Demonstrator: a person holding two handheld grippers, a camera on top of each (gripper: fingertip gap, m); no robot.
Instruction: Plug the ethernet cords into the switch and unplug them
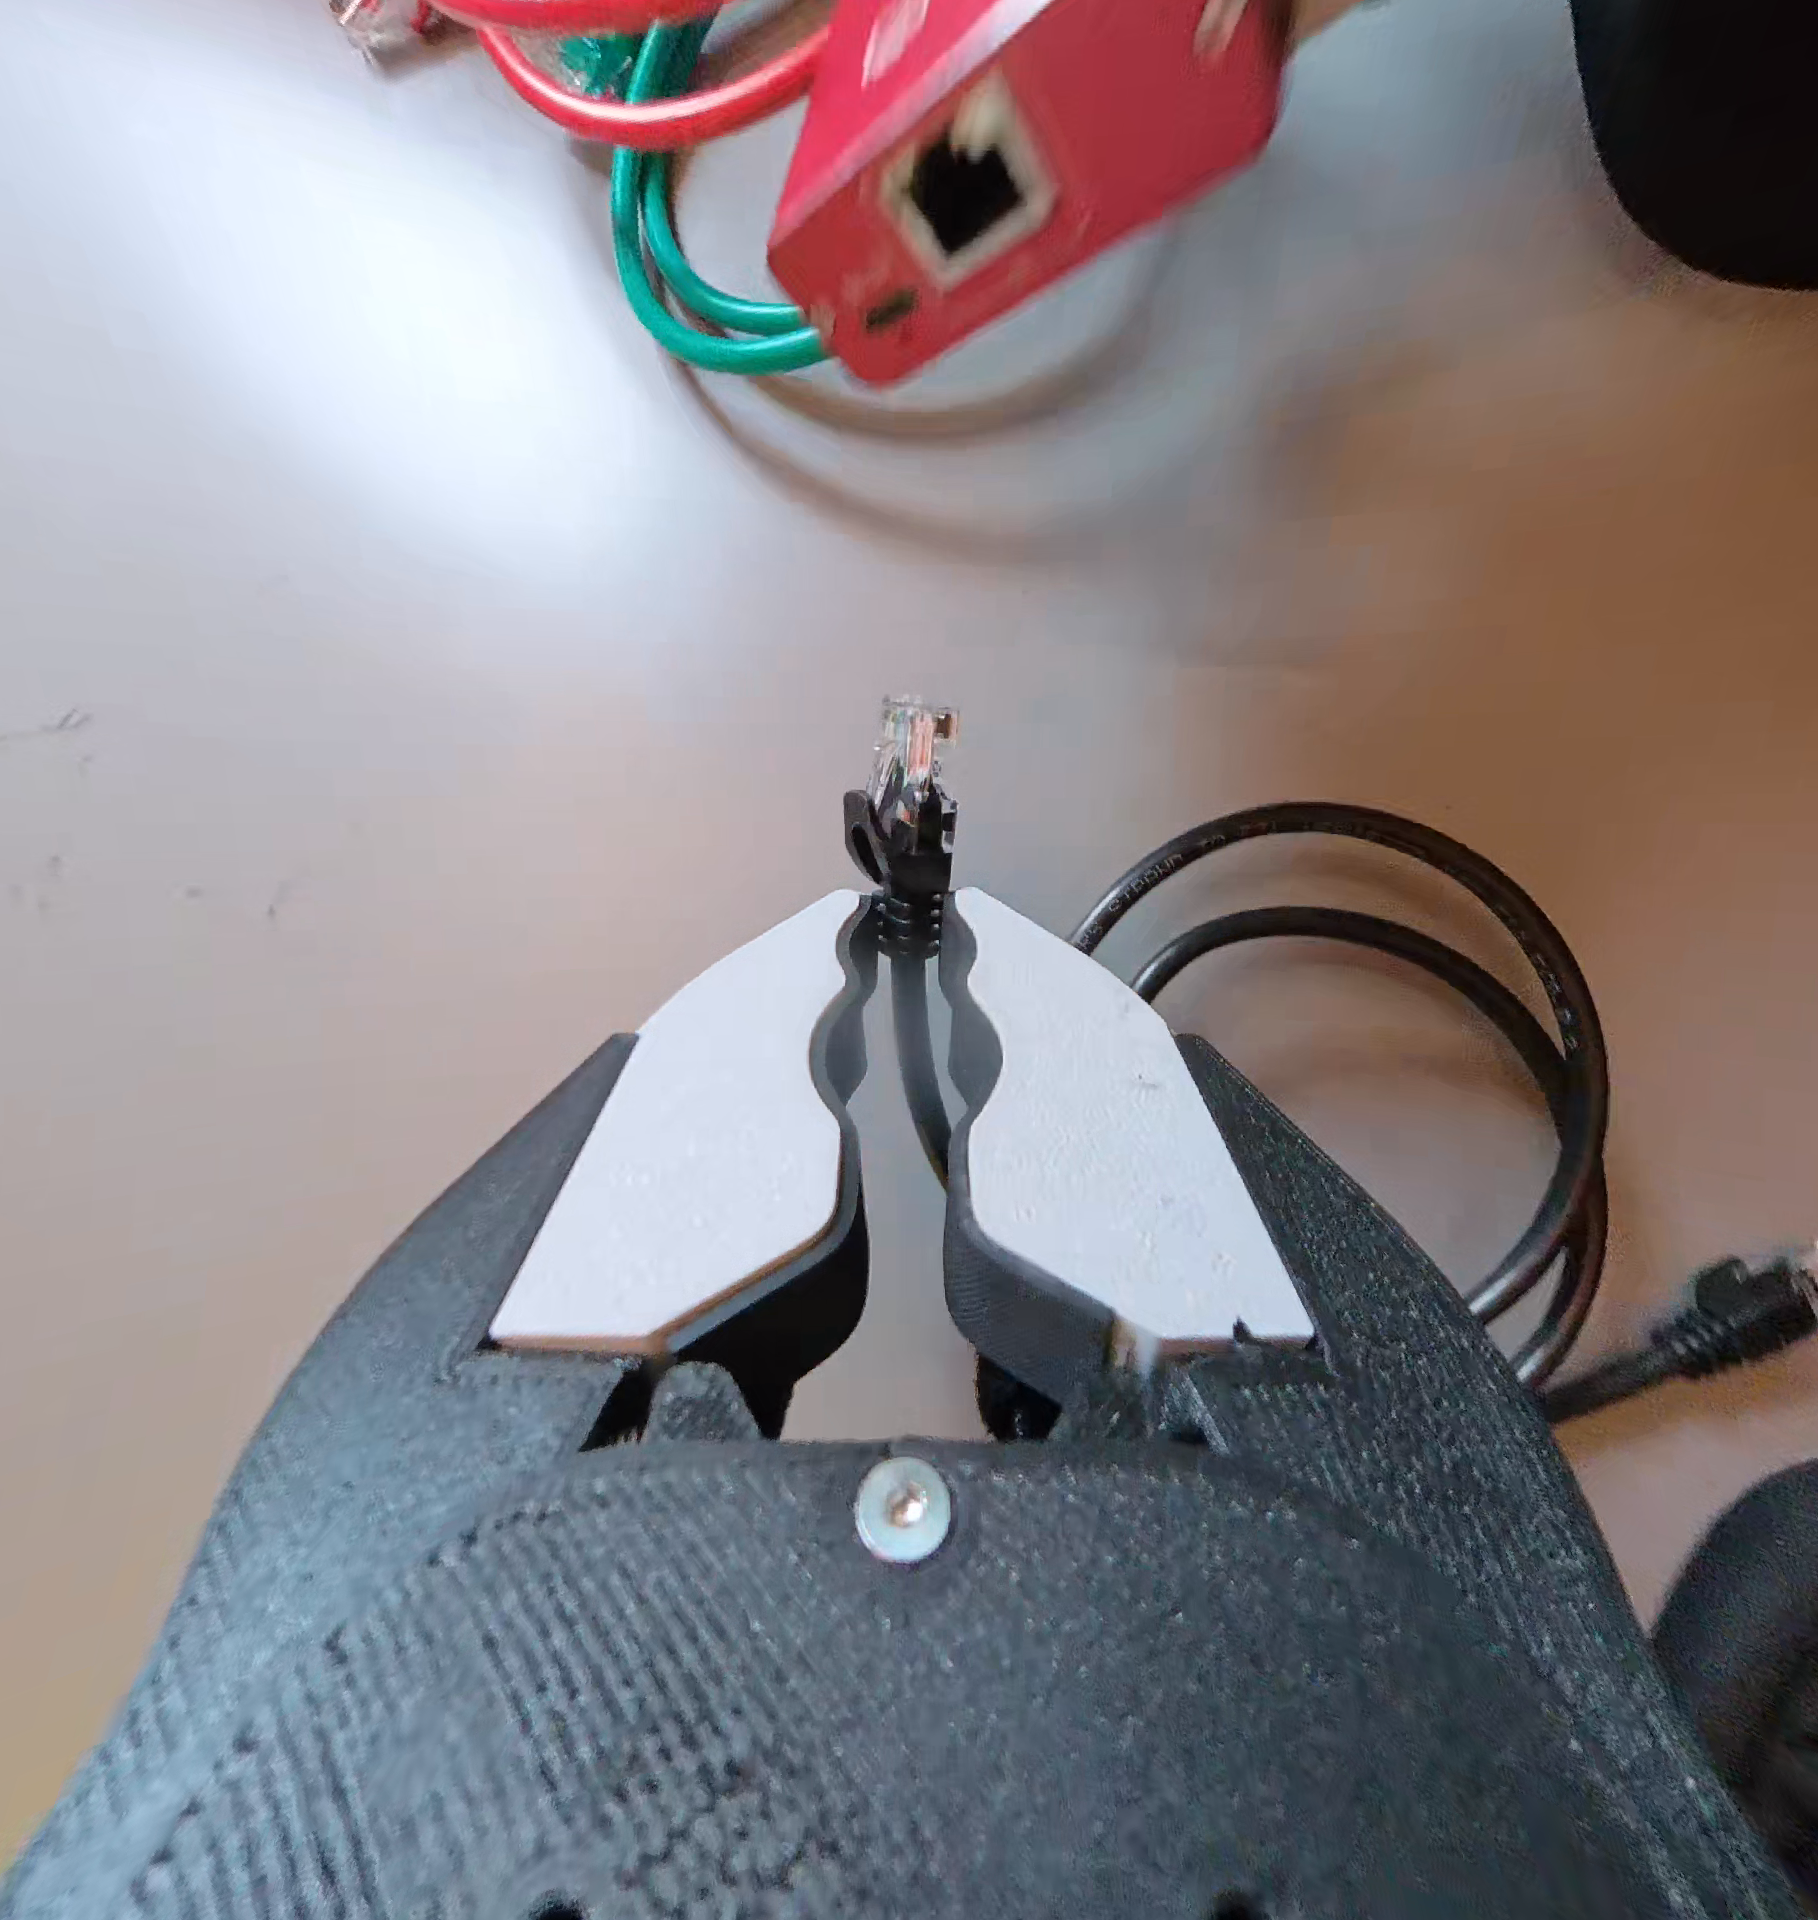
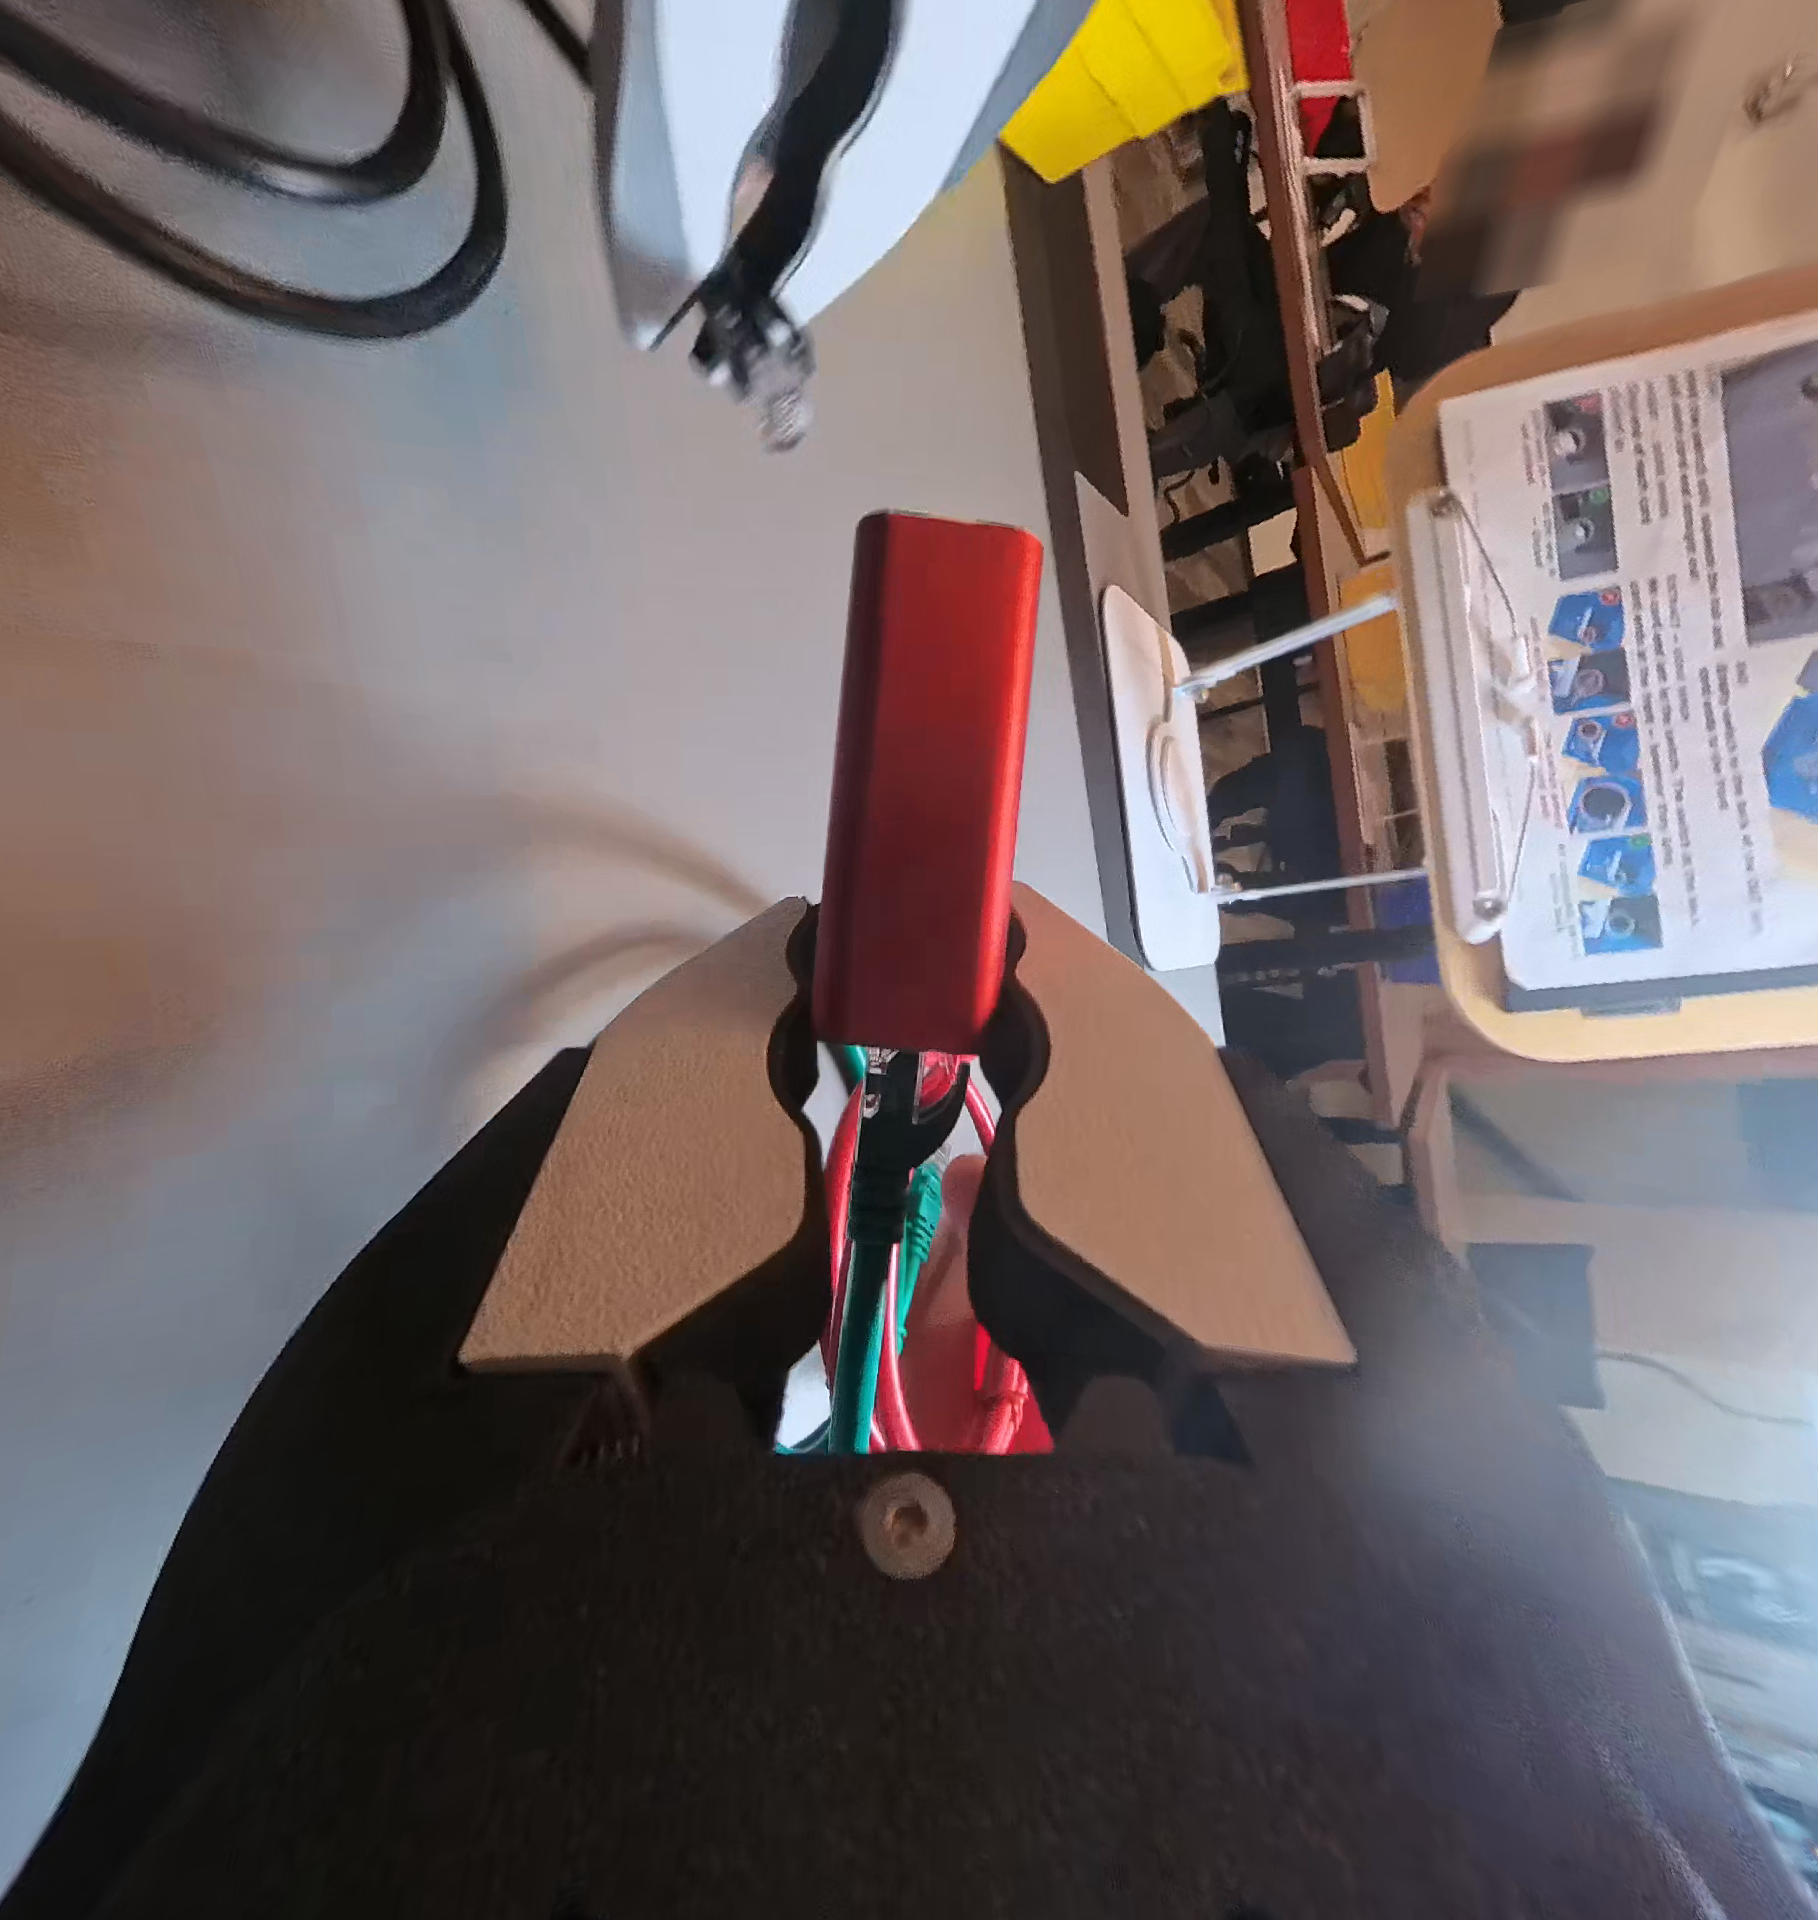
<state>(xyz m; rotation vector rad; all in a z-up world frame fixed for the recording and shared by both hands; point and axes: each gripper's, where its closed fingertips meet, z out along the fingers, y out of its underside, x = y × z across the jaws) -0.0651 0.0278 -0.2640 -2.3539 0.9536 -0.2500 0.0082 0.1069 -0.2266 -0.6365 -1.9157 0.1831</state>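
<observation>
My left gripper (image 1: 907, 906) is shut on the ribbed boot of a black ethernet cord (image 1: 903, 821). Its clear plug points forward at the red switch (image 1: 1019, 177), which hangs in the air ahead with an empty port facing me. The rest of the black cord (image 1: 1487, 997) coils on the table to the right, its other plug (image 1: 1767, 1314) lying loose. My right gripper (image 2: 910, 920) is shut on the red switch (image 2: 926, 769). Green and red cords (image 2: 858, 1330) are plugged into the switch's near end, between the fingers. The left gripper with the black plug (image 2: 770, 353) shows ahead.
Loops of green cord (image 1: 666, 281) and red cord (image 1: 614, 104) lie on the light table (image 1: 365, 727) beyond the switch. A dark round object (image 1: 1736, 135) sits at the far right. Past the table edge are a white stand (image 2: 1165, 790) and a clipboard with a printed sheet (image 2: 1653, 665). The gap from one gripper's tips to the other's is roughly 12 cm.
</observation>
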